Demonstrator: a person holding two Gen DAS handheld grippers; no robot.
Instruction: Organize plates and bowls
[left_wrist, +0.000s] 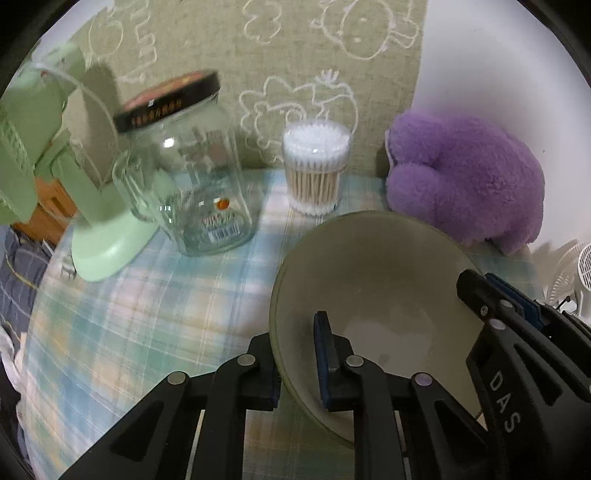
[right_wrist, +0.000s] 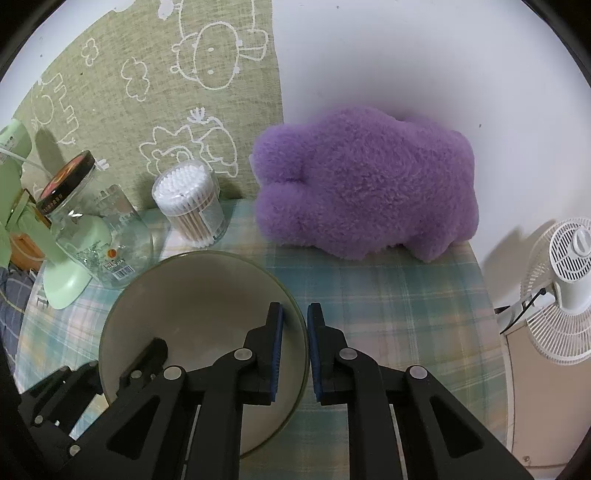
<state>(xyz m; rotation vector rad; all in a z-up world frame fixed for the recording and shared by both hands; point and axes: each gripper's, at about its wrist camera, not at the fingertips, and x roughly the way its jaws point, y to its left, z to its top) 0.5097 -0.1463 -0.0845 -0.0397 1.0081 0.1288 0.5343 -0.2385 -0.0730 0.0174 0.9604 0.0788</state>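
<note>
I have both grippers clamped on opposite edges of one bowl (left_wrist: 369, 295), which sits on the plaid tablecloth (left_wrist: 147, 314) in the lower centre-right of the left wrist view. The left gripper (left_wrist: 295, 363) pinches the near-left rim, one finger outside the wall, one inside. In the right wrist view the right gripper (right_wrist: 295, 354) closes likewise over the right rim of the bowl (right_wrist: 192, 295): a two-sided hold, presumably to keep the wide dish level when lifted. Toward the upper left stand a glass jar (left_wrist: 195, 184), a cotton-swab tub (left_wrist: 316, 166) and a green lamp base (left_wrist: 107, 247); a purple plush toy (right_wrist: 365, 184) lies behind, so clearance there is tight.
</note>
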